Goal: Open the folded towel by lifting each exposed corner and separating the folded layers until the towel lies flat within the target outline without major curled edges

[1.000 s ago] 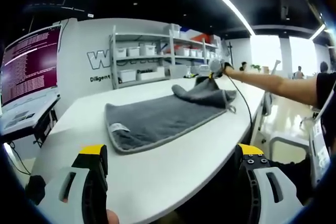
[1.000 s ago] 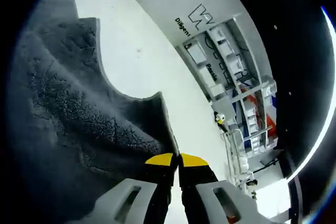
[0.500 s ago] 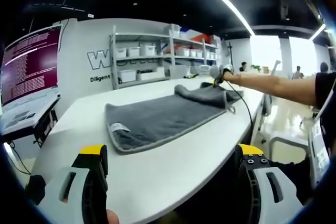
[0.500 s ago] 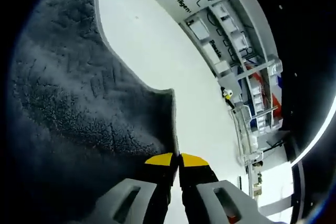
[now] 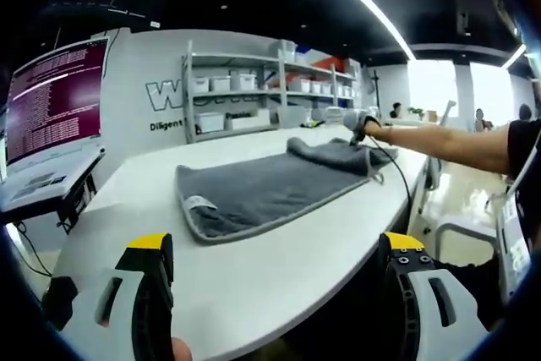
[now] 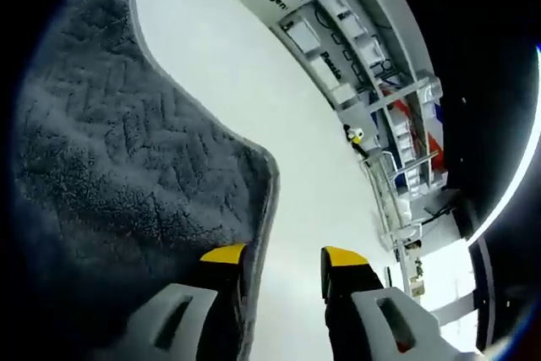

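A grey towel (image 5: 270, 188) lies mostly spread on the white desk (image 5: 254, 268), its far end bunched. The right tool (image 6: 283, 257) hangs parted at that corner (image 6: 262, 166), the left tool (image 5: 275, 251) parted and idle. Next step, likely: regrip and flatten the bunched end.

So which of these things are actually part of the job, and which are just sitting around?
Part of the job:
- grey towel, spread on the white table
- right claw, open beside a towel corner
- left claw, open, held back

Just there:
- shelves of bins
- screen of text
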